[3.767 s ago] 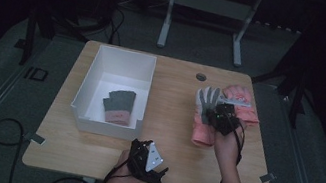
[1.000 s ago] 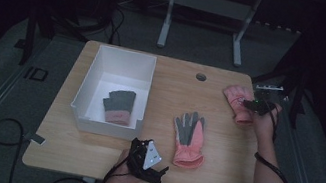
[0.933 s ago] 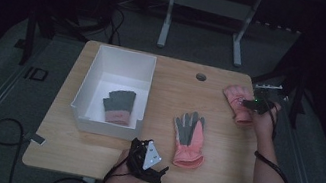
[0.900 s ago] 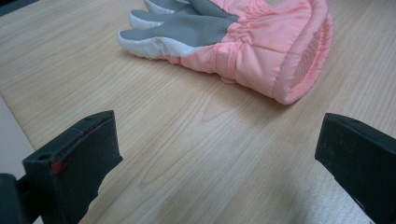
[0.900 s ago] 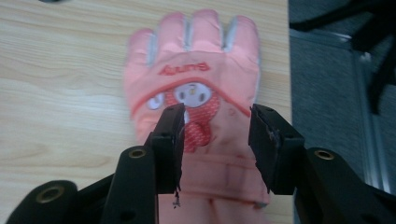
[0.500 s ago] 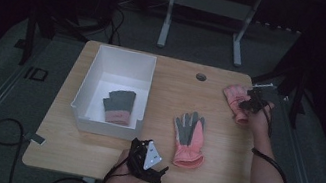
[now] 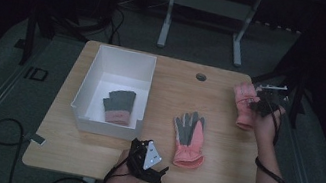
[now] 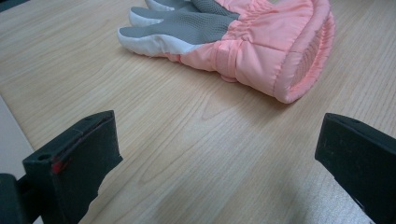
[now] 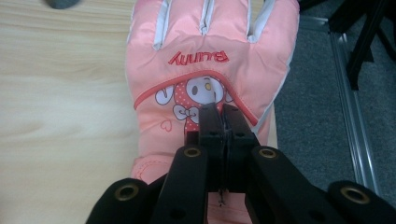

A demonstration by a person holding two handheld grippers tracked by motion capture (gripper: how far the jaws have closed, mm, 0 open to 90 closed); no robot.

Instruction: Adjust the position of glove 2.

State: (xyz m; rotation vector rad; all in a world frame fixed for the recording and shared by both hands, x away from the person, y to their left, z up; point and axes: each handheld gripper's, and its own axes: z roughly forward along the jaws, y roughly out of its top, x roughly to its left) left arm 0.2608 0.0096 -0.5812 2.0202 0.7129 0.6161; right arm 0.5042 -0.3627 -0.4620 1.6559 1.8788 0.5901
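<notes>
Right gripper (image 9: 223, 112) fingers, just closing, pinch the pink padded cartoon-print glove (image 9: 210, 70) at the worktop's (image 7: 219, 106) two o'clock; left gripper (image 7: 145, 158) fingers spread.

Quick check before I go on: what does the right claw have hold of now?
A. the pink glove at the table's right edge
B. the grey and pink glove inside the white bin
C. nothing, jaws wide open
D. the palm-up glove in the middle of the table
A: in the right gripper view the right claw is pinched shut on the fabric of the pink glove with the cartoon print, at the table's right edge.
</notes>
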